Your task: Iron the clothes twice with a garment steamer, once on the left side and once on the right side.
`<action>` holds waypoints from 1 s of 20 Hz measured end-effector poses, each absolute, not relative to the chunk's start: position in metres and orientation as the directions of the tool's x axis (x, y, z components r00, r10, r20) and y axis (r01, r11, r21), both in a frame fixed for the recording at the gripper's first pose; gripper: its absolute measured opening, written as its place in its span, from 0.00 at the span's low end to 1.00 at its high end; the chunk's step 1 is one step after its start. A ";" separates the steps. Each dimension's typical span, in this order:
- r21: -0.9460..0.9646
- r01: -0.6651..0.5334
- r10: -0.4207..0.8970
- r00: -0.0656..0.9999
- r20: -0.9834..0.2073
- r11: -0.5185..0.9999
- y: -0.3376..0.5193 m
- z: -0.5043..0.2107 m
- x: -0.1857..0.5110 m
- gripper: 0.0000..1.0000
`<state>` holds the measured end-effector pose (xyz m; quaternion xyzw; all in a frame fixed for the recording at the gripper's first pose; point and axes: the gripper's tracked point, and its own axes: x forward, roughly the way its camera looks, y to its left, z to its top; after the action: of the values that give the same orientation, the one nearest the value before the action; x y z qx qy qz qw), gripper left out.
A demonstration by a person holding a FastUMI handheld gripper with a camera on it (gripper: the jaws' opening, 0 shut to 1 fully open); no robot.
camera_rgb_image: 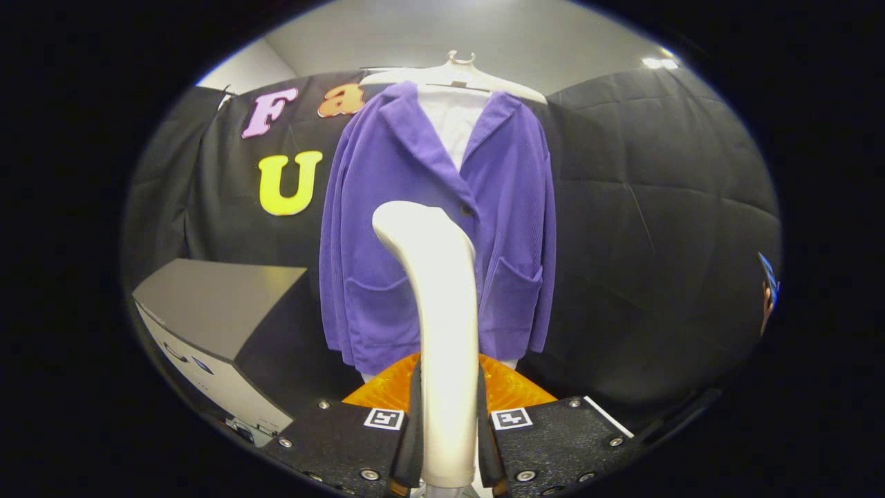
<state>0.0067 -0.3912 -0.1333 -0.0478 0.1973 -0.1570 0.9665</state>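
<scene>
The gripper [448,443] is clamped on the garment steamer [435,325], both fingers pressing against the sides of its handle low down, so the tool stands upright between them. The steamer is a smooth, glossy cream-white wand: a straight handle that widens as it rises and then bends over into a rounded head, which leans toward the garment and slightly to one side. Beyond it hangs the purple jacket [387,228], a soft ribbed fabric with a wide lapel collar, a dark button at the front closure and two patch pockets low on the front panels. It hangs from a white hanger [456,72] over a white inner layer [453,128] that shows in the open neckline. The steamer head overlaps the jacket's front near the button; whether it touches the cloth cannot be told. An orange object [508,387] sits just behind the fingers, and a grey box [214,311] stands off to one side against the black cloth wall [650,207].
</scene>
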 end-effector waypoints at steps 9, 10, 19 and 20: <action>-0.116 0.328 -0.348 0.903 -0.254 0.937 -0.438 -0.058 0.056 0.31; -0.109 0.348 -0.364 0.899 -0.242 0.931 -0.446 -0.052 0.065 0.31; -0.099 0.473 -0.482 0.869 -0.113 0.876 -0.474 -0.015 0.129 0.31; -0.109 0.492 -0.502 0.859 -0.100 0.864 -0.478 -0.013 0.135 0.31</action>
<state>0.1349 -0.4783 -0.0134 -0.0398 0.0626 -0.2578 0.9634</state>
